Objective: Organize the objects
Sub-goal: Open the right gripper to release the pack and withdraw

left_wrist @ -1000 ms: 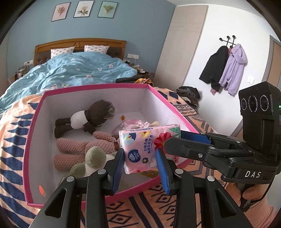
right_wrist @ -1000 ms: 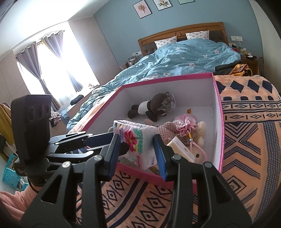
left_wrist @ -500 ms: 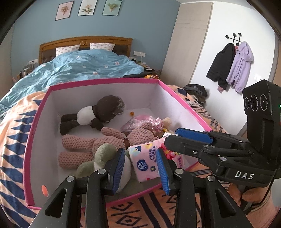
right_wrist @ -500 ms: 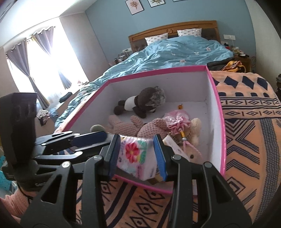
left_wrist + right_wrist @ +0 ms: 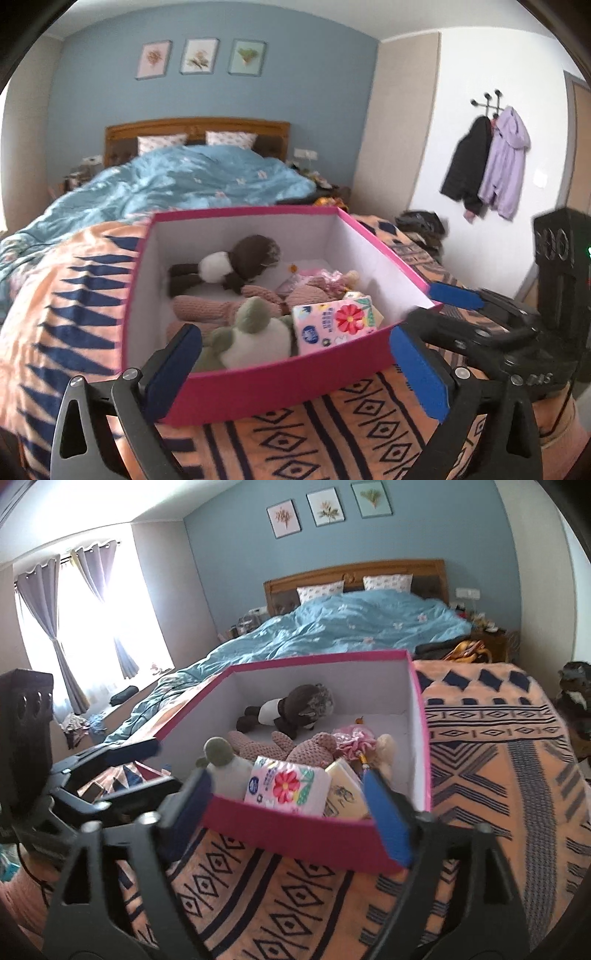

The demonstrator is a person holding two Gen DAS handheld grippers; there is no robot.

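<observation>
Tissue pack (image 5: 334, 320) now lies in the pink box (image 5: 280, 384) w/ the plush toys, near front wall. Left tongs (image 5: 295, 363) & right tongs (image 5: 291, 806) just opened wide, nothing between. This item's done; can't see others left on the bed.

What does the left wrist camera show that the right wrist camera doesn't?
Only the left wrist view shows the jackets hanging on wall hooks, and the right gripper. Only the right wrist view shows the curtained window and the left gripper. Both show the pink box on the patterned blanket, the tissue pack lying inside it among plush toys, and the bed. Both grippers' jaws have just been opening; nothing is between them.
</observation>
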